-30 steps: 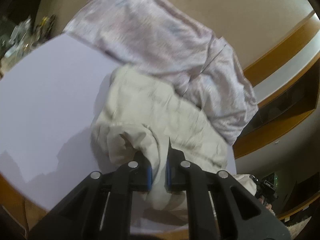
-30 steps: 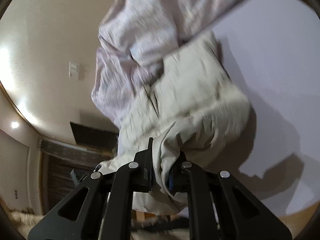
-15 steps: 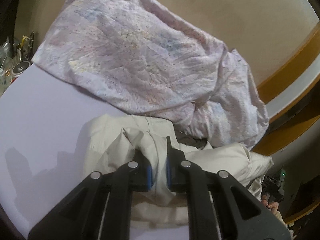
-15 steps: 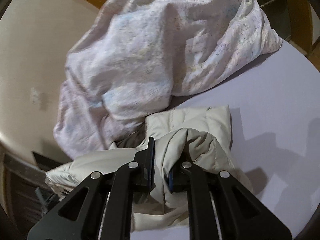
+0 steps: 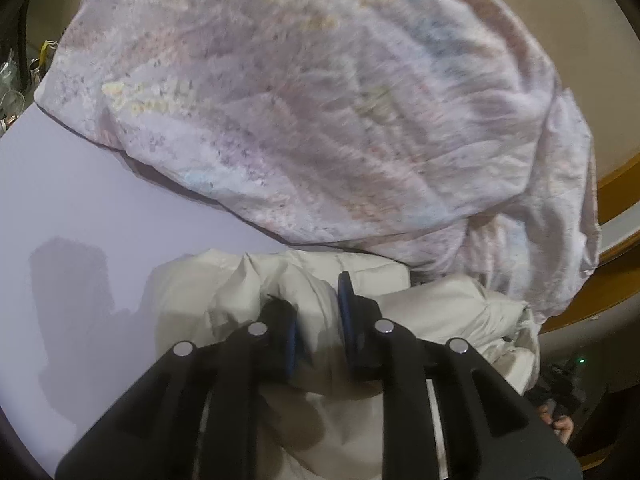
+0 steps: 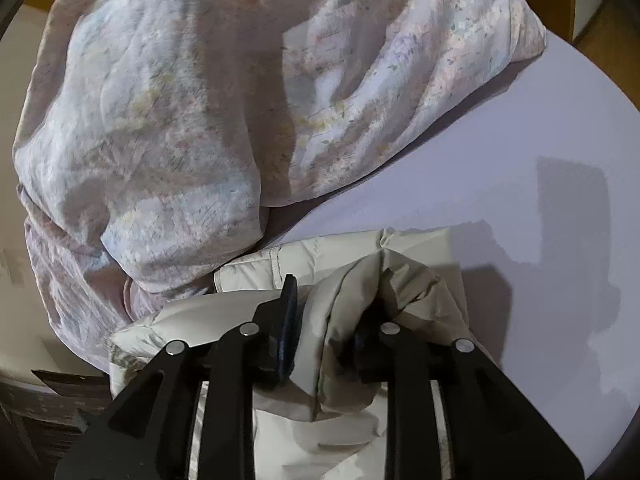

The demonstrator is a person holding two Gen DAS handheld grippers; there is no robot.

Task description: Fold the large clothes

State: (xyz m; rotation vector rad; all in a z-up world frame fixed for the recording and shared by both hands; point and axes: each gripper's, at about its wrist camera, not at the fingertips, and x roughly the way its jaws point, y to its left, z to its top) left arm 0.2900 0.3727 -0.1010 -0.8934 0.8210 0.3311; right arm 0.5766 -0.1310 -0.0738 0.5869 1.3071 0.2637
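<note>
Cream puffy quilted jacket [image 5: 440,304] on round lilac table [image 5: 80,208]; soft, light, slippery.
Left gripper [image 5: 316,320] and right gripper [image 6: 332,320] each pinch a bunched fold; firmer at seams.

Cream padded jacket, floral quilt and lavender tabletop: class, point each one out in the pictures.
Cream padded jacket [image 6: 404,248]: right wrist view, flat quilted panel ahead of the fingers.
Floral quilt [image 5: 304,96]: left wrist view, middle of its broad top.
Lavender tabletop [image 6: 520,128]: right wrist view, bare patch at right.
</note>
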